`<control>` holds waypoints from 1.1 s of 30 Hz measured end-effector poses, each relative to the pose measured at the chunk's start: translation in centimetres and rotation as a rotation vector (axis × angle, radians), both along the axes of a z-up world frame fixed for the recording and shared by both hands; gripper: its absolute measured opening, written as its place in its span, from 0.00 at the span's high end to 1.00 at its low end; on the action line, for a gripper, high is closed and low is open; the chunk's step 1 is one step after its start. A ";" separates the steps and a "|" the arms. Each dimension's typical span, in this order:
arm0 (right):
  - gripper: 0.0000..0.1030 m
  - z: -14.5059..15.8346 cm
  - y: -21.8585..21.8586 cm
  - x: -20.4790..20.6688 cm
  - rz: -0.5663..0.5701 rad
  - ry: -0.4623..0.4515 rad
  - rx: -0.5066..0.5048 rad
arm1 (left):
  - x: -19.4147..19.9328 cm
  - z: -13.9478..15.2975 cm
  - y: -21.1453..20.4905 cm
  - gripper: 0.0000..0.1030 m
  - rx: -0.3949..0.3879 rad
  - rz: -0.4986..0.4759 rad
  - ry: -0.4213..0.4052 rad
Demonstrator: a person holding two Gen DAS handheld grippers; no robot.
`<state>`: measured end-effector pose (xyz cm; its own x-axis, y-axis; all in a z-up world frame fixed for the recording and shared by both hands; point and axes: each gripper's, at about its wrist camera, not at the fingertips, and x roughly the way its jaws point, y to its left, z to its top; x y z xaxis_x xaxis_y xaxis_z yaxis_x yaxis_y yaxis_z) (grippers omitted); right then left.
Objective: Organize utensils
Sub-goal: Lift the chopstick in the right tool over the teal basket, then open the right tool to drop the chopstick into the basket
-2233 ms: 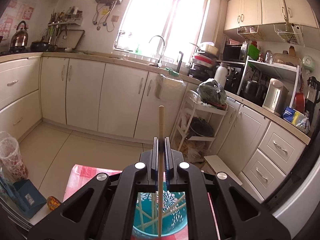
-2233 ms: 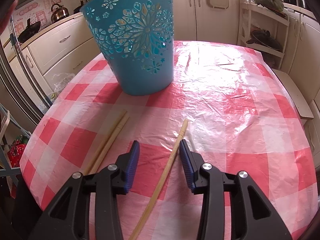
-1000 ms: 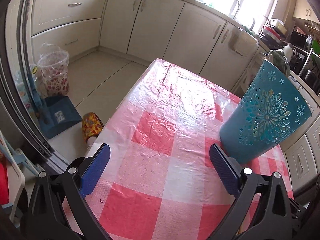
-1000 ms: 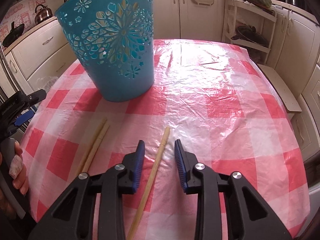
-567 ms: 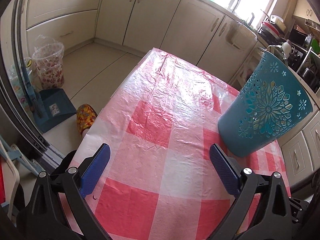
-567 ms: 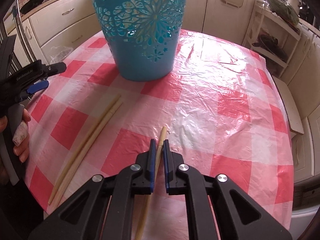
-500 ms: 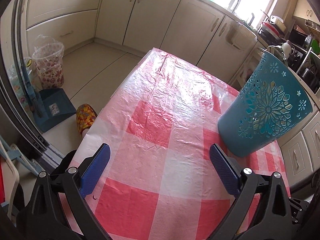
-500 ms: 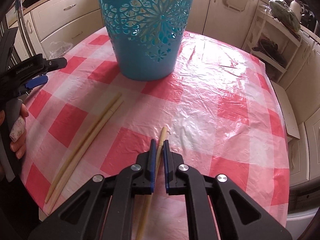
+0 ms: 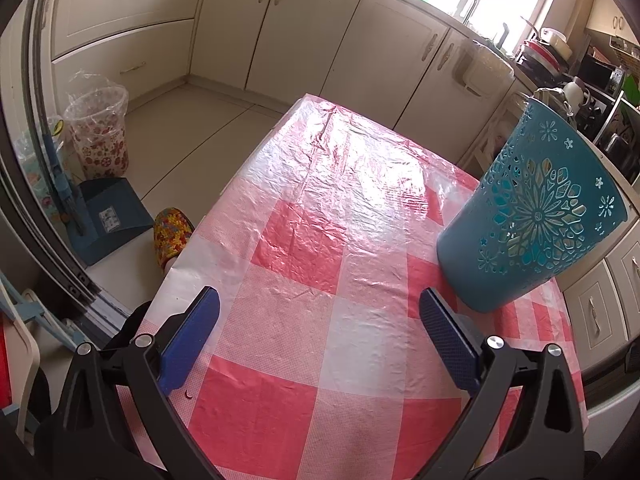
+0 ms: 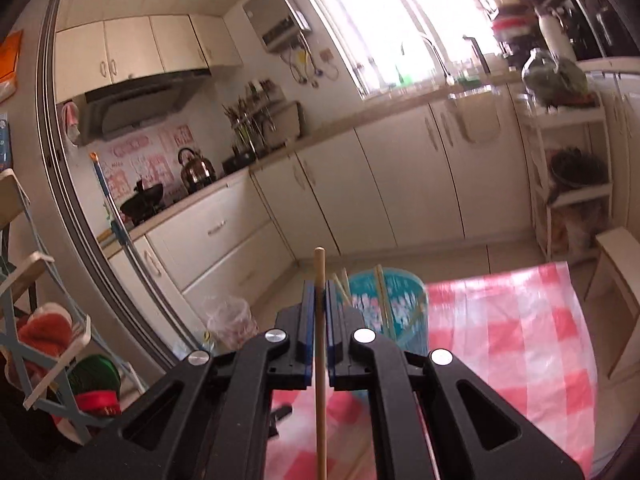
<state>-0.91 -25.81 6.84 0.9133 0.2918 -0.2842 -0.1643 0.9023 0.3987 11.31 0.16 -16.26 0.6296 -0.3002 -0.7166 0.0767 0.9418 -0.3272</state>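
Observation:
My right gripper (image 10: 319, 294) is shut on a wooden chopstick (image 10: 320, 360) and holds it upright, lifted above the table. The blue cut-out basket (image 10: 394, 302) stands just beyond and to the right of it, with several chopsticks inside. In the left wrist view the same basket (image 9: 532, 224) stands on the red-and-white checked tablecloth (image 9: 320, 280) at the right. My left gripper (image 9: 320, 332) is open and empty, low over the cloth to the left of the basket.
Cream cabinets (image 9: 280, 32) run along the far walls. A plastic-lined bin (image 9: 98, 136) and a blue dustpan (image 9: 108, 216) stand on the floor left of the table. A white shelf rack (image 10: 568, 168) stands at the right. The table edge (image 9: 240, 176) drops off at the left.
My right gripper has lifted the chopstick off the cloth and tipped it upright, swinging up toward the basket. My left gripper has stayed open and nearly still.

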 end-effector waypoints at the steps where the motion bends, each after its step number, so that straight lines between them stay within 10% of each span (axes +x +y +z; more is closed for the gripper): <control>1: 0.94 1.1 0.2 0.9 -0.016 -0.042 0.002 | 0.0 0.0 0.0 0.07 0.000 0.000 0.000; 8: 0.94 2.6 0.2 5.5 -0.285 -0.188 -0.056 | 0.0 0.0 -0.1 0.07 0.004 0.000 0.001; 20: 0.93 -5.0 0.8 7.0 -0.354 -0.049 -0.161 | 0.0 0.1 -0.5 0.07 0.021 -0.005 0.004; 33: 0.29 -6.7 1.9 -2.3 -0.337 0.022 -0.219 | 0.0 0.1 -0.8 0.07 0.034 -0.005 0.006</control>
<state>-3.18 -23.92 0.17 0.9404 -0.0923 -0.3272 0.1616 0.9681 0.1914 11.34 -0.66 -16.14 0.6235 -0.2787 -0.7305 0.0793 0.9520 -0.2956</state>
